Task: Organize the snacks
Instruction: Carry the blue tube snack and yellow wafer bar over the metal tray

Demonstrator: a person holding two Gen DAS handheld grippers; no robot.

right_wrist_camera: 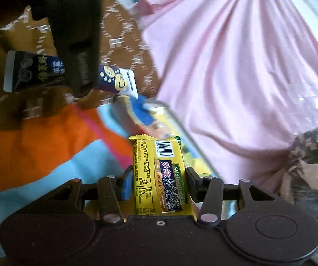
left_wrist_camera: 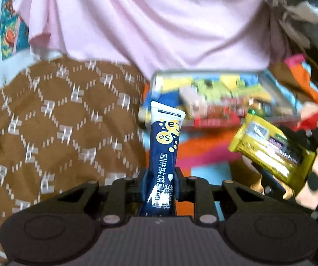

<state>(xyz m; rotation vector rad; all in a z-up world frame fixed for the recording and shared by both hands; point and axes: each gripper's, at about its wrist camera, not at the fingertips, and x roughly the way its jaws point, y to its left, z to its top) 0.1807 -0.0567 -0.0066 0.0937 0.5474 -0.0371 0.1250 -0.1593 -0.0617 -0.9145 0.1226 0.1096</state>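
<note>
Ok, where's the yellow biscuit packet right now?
Clamped in the right gripper, the yellow biscuit packet is held near the snack tray.

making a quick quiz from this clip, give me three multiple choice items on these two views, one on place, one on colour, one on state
1. Where is the clear snack box?
A. beyond both tongs, before the pink cloth
B. on the brown cloth
C. under the left tongs

2. Main colour of the packet in the right tongs?
A. red
B. yellow
C. white

3. State of the left tongs?
A. open, empty
B. shut, empty
C. shut on the blue stick packet

A: box lies ahead. B: yellow biscuit packet. C: jaws pinch the packet.
</note>
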